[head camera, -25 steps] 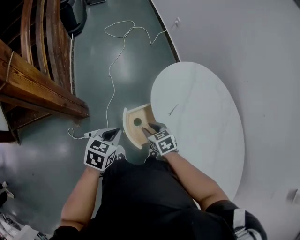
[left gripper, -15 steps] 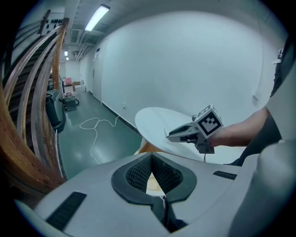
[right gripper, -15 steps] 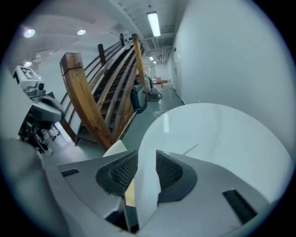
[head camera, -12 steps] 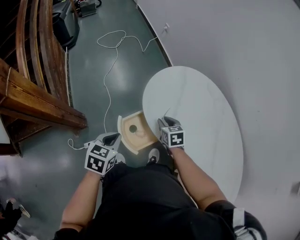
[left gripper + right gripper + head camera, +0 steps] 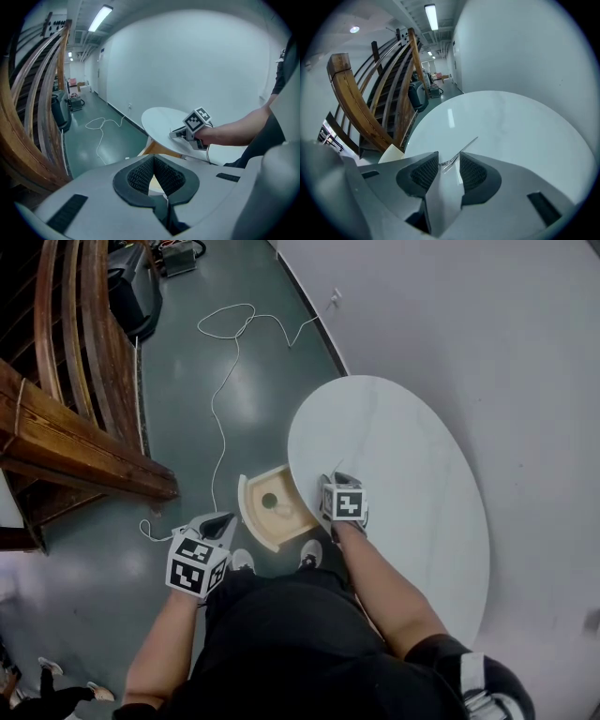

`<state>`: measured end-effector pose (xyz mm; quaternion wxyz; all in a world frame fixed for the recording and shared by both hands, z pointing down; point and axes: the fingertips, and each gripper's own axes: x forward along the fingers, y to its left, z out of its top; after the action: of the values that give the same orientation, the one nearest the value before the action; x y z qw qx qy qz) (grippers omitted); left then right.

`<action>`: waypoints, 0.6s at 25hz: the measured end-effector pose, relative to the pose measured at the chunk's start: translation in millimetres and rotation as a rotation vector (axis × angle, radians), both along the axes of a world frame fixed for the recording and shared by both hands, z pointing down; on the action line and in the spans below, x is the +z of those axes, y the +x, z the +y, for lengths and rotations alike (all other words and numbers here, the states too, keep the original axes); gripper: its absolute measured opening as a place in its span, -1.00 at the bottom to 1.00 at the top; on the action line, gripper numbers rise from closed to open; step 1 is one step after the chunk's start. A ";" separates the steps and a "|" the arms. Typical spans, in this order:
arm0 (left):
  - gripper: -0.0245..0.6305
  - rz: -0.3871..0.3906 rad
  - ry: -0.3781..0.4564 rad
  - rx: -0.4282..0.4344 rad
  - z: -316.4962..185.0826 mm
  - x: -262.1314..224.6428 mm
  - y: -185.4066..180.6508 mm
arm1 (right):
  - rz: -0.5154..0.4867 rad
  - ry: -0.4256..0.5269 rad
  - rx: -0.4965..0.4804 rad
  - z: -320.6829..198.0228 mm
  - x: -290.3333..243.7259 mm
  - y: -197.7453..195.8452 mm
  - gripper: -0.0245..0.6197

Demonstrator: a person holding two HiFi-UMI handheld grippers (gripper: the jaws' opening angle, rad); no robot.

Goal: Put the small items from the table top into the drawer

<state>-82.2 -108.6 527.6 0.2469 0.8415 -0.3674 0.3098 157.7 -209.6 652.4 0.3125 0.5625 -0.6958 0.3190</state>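
Observation:
A thin metal clip [image 5: 461, 150] lies on the white oval table [image 5: 412, 456]. My right gripper [image 5: 449, 161] is low over the table's near left edge. Its jaws are opening, and the clip's near end lies between the fingertips with the pads off it. In the head view this gripper [image 5: 339, 480] hides most of the clip. The wooden drawer [image 5: 281, 524] stands pulled out at the table's left, with a round green item [image 5: 269, 501] inside. My left gripper [image 5: 218, 525] hangs over the floor left of the drawer, shut and empty [image 5: 153, 159].
A white cable [image 5: 223, 381] loops across the green floor beyond the drawer. A wooden stair rail [image 5: 84, 442] runs along the left. The pale wall [image 5: 487, 324] stands close behind the table. The person's shoes [image 5: 310, 554] show below the drawer.
My right gripper has moved from over the drawer to the right, onto the table edge at the metal clip. The left gripper has stayed about where it was.

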 end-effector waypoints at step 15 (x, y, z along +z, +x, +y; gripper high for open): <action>-0.88 0.011 0.003 0.016 -2.7 -0.3 0.6 | -0.005 -0.035 -0.029 13.1 1.2 14.0 -0.75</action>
<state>-81.6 -111.3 527.3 0.2451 0.8465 -0.3598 0.3065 171.6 -196.5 653.6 0.3252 0.5460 -0.6990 0.3280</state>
